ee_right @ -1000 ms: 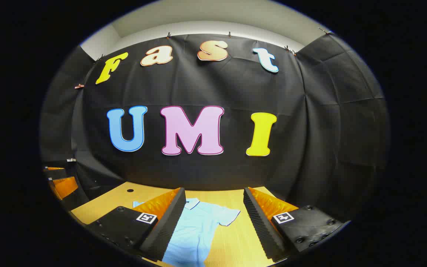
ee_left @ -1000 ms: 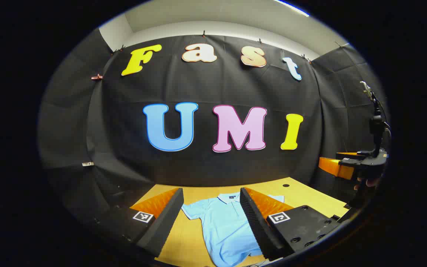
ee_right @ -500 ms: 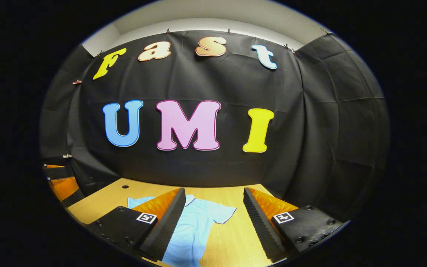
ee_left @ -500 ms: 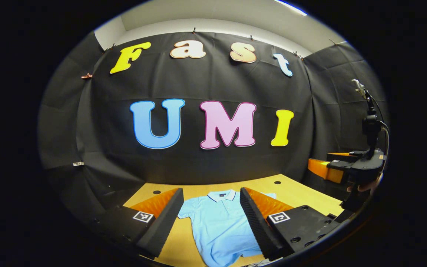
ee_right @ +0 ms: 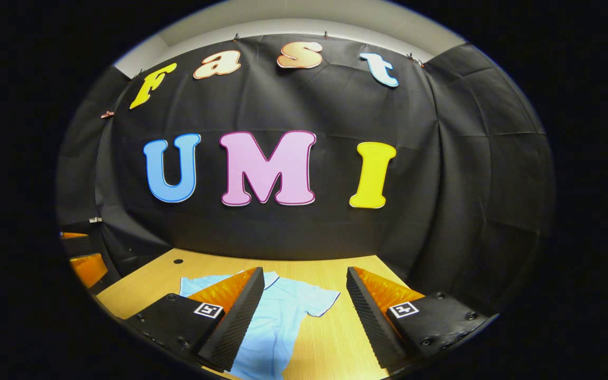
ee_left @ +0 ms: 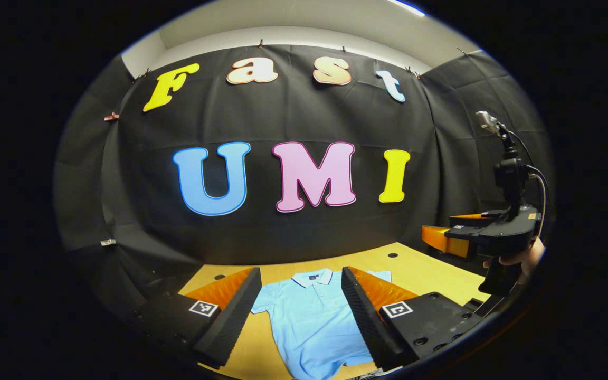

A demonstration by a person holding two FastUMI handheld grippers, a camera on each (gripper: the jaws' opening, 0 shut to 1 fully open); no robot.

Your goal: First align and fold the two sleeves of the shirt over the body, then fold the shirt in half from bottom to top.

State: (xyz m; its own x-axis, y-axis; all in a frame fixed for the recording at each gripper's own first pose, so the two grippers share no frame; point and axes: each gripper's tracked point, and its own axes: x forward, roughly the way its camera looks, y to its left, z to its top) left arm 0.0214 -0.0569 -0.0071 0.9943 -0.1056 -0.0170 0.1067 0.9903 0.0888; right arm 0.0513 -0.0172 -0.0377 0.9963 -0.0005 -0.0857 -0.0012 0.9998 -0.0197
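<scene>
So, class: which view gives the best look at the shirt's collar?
The left gripper view: the collar of the shirt shows whole between that gripper's open jaws, lying flat on the table. In the right gripper view, one finger hides most of the collar.

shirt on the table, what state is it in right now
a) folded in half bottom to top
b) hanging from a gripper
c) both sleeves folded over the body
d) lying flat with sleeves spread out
d, the shirt lies flat on the table, collar up, both sleeves out to the sides, and neither gripper touches it.
</scene>
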